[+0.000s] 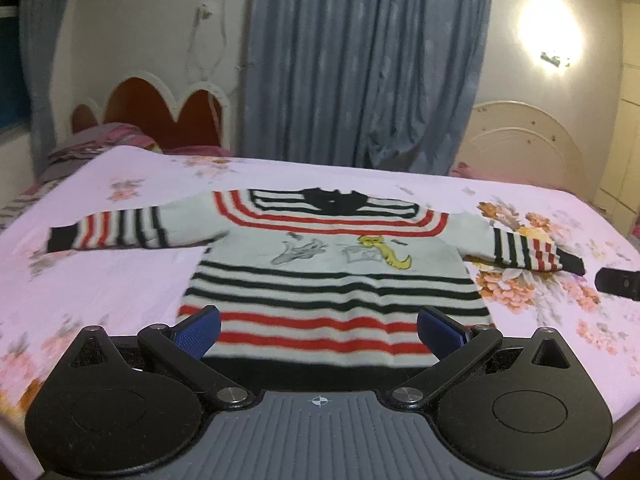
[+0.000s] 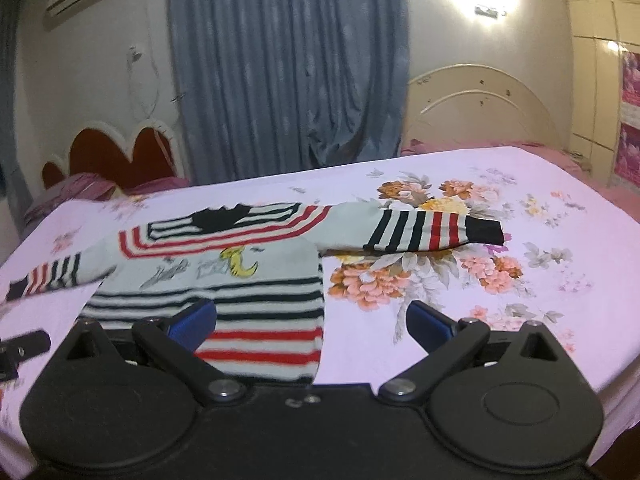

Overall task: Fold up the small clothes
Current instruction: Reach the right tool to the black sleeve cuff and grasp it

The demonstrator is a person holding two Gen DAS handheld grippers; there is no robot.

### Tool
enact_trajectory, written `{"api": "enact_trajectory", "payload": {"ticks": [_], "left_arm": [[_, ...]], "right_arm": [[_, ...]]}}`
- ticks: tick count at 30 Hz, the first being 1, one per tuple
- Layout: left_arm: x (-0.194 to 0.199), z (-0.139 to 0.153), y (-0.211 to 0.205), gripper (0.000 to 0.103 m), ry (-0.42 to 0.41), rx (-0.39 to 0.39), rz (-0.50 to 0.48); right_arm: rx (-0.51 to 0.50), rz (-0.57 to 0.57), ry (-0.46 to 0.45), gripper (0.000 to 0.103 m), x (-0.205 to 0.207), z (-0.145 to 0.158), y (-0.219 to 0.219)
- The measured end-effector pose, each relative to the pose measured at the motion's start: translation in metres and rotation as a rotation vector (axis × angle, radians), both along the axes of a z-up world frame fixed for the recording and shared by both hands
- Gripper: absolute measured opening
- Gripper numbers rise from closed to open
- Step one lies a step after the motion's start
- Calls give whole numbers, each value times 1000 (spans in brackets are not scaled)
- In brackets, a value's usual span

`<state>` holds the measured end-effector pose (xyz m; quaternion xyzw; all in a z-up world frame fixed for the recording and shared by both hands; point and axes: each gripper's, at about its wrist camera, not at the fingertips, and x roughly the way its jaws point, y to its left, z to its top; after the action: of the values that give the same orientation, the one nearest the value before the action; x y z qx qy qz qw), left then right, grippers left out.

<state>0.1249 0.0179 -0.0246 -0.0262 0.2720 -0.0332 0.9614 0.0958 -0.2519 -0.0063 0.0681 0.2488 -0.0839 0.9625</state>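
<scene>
Sweater lies flat, sleeves spread, bare bedsheet around; left gripper and right gripper gape wide, empty.

Black hand-held gripper, blue fingers

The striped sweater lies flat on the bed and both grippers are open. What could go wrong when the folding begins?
1. The striped sweater lies on a loose floral bedsheet; a low pinch may catch the sheet together with the knit.
2. The left gripper faces the middle of the hem, so lifting there could bunch the body instead of making a straight fold.
3. The right gripper straddles the sweater's side edge; it might close on sheet alone and miss the knit.
</scene>
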Motion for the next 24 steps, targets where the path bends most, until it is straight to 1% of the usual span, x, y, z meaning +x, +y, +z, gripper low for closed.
{"api": "enact_trajectory", "payload": {"ticks": [3,8,10,13,17,18,20,21,24], "left_arm": [[29,0,0,103,4,-7,-48],[68,4,3,103,-4,18,-88],[81,4,10,103,-4,1,-94],[99,-3,17,103,23,-36,-85],[120,-18,11,103,51,-58,-87],[125,-22,8,103,60,-60,-88],[136,-28,-1,103,75,-64,-93],[140,-30,-4,103,77,-64,-95],[158,-37,-21,103,83,-48,-96]], "right_arm": [[7,-38,-10,100,19,0,-4],[14,-97,-18,99,50,1,-9],[17,-119,-23,99,63,1,-12],[30,-151,-16,98,76,-1,-21],[24,-200,-26,95,86,-2,-39],[21,-211,-23,91,89,-3,-44],[21,-233,-10,76,96,-7,-57],[30,-246,2,63,101,-11,-66],[58,-276,13,60,116,-22,-91]]}}
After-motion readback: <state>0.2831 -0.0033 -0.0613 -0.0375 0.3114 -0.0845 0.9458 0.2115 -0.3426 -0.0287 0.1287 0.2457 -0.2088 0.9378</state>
